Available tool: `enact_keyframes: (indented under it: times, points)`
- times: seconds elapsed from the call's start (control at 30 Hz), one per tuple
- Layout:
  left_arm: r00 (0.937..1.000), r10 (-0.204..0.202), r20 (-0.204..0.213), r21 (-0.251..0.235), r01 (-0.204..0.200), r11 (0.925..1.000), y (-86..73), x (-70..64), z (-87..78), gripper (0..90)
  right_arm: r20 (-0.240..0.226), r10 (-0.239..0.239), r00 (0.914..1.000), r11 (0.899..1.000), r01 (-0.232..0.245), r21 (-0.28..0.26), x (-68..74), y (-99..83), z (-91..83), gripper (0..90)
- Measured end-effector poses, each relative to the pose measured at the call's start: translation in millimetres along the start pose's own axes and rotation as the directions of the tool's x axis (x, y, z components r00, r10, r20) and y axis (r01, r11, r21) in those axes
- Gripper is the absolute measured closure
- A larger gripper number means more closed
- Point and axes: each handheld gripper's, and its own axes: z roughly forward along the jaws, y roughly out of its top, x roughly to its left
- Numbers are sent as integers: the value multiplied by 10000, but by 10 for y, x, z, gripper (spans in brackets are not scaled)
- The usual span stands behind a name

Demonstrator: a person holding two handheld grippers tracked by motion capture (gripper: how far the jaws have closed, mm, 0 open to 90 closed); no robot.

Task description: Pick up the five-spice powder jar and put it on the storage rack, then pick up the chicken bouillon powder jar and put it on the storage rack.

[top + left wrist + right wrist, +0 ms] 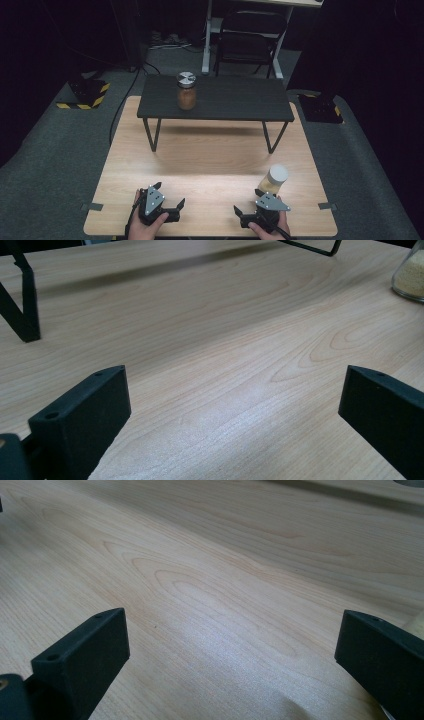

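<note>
At the table's near edge I hold the left gripper with jaws spread, empty; the right gripper is likewise released, the white-lidded jar upright just beyond it near the right edge

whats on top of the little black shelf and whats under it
On the black shelf stands one jar with a silver lid, holding brown contents. Under it is bare wooden table between its legs; the strip beneath its far edge is covered.
</note>
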Motion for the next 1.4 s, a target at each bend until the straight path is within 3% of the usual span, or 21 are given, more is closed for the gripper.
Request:
enact_keyframes:
  times: [0.53,0.83,1.07,1.23,1.4]
  points:
    - [9970,768,-29,71,-768,9970,13,-116,18,6,50,-28,10000,10000,28,-32,13,-8,-6,10]
    - [9988,479,-102,-37,-479,9988,-11,-126,2,6,-26,65,10000,9997,-65,-233,-11,-48,-29,9]
    - [9987,518,-12,-50,-518,9986,-16,-121,-8,6,-139,35,9999,9992,-40,-390,-26,-74,-44,10]
    - [9993,368,36,6,-368,9993,-6,-97,-5,6,-227,34,9997,9965,-53,-834,-8,-85,-145,9]
    - [9989,471,71,18,-471,9989,-2,-101,-2,6,-185,121,9998,9918,-144,-1269,12,-84,-291,8]
